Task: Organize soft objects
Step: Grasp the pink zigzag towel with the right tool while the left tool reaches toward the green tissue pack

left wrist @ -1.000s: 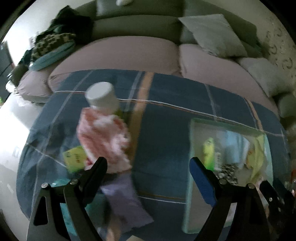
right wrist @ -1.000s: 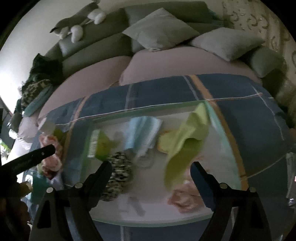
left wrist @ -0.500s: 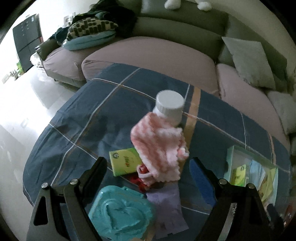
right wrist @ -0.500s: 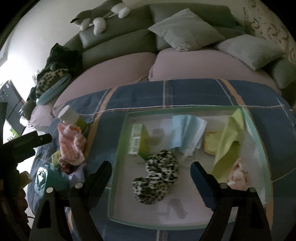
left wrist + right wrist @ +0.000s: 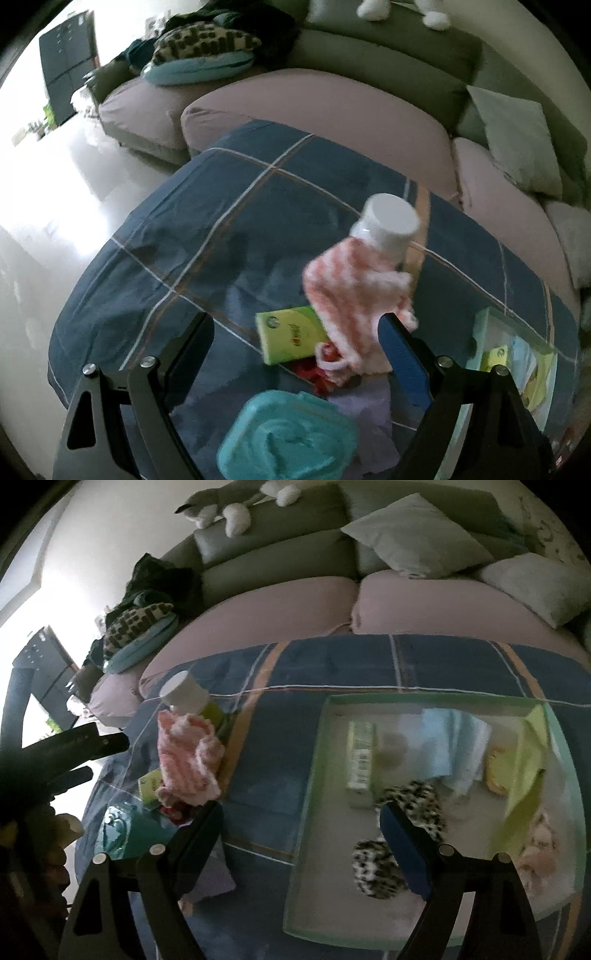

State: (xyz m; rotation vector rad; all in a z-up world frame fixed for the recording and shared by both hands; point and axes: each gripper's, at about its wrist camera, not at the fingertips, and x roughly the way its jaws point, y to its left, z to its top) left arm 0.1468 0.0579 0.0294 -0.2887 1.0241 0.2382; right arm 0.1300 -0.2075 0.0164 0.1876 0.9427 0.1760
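Note:
A pink-and-white knitted cloth (image 5: pixel 351 295) drapes against a white-capped bottle (image 5: pixel 388 221) on the blue plaid table. My left gripper (image 5: pixel 295 332) is open and empty, above a green packet (image 5: pixel 291 338) just left of the cloth. A teal lidded box (image 5: pixel 288 435) and a lilac cloth (image 5: pixel 369 402) lie below it. My right gripper (image 5: pixel 301 823) is open and empty over the left edge of a pale green tray (image 5: pixel 306 775) holding a leopard-print sock (image 5: pixel 402 823), a blue cloth (image 5: pixel 454 746) and a lime cloth (image 5: pixel 528 760). The pink cloth also shows in the right wrist view (image 5: pixel 188 760).
A sofa (image 5: pixel 332 110) with grey cushions (image 5: pixel 413 535) stands behind the table. A patterned pillow pile (image 5: pixel 199 48) sits at its left end. A small green box (image 5: pixel 360 760) lies in the tray. Bright floor (image 5: pixel 55 203) lies left of the table.
Both grippers swung left. The left view moved from tray to the pink cloth pile, now right of its fingers. The right view shifted so the tray sits right of centre.

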